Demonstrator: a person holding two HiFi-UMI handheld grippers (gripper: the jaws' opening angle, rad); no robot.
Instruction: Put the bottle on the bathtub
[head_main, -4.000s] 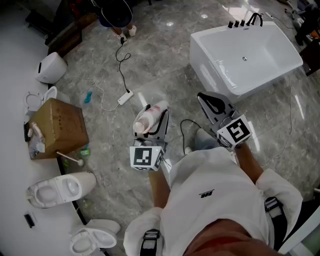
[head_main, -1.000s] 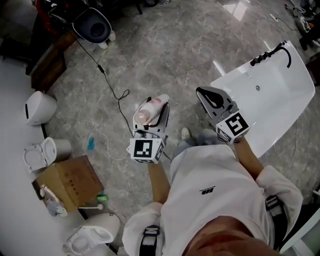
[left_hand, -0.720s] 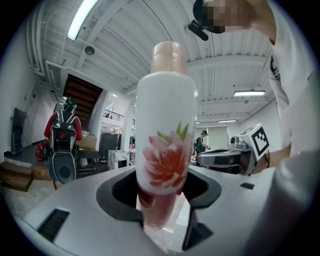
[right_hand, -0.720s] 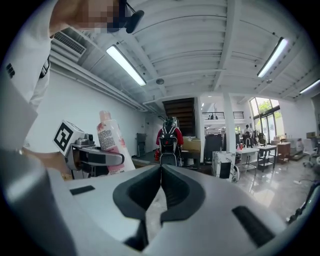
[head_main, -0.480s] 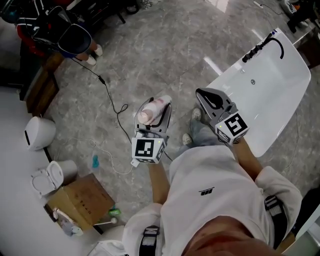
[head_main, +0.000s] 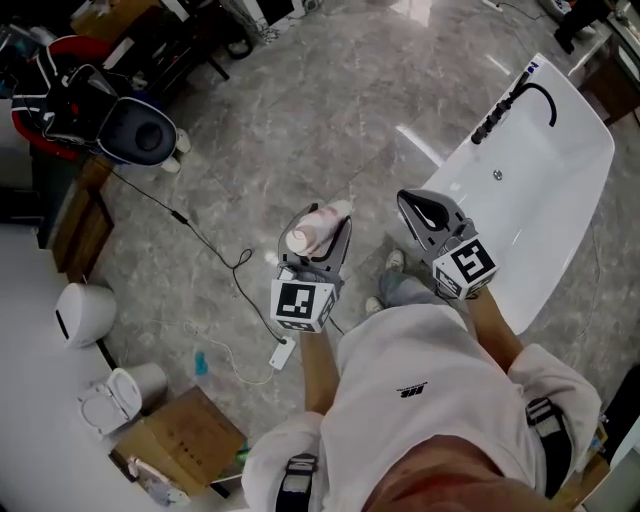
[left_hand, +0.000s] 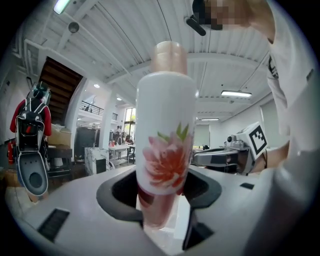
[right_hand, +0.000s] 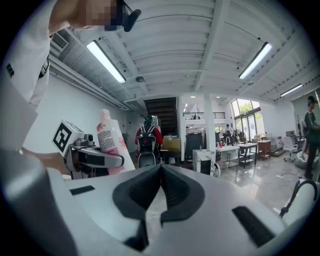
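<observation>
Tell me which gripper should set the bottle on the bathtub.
Left. The left gripper is already clamped on the bottle. The right gripper is shut and empty, though it hangs nearer the bathtub.

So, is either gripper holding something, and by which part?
The left gripper holds the bottle by its lower body; the right gripper is shut, empty.
</observation>
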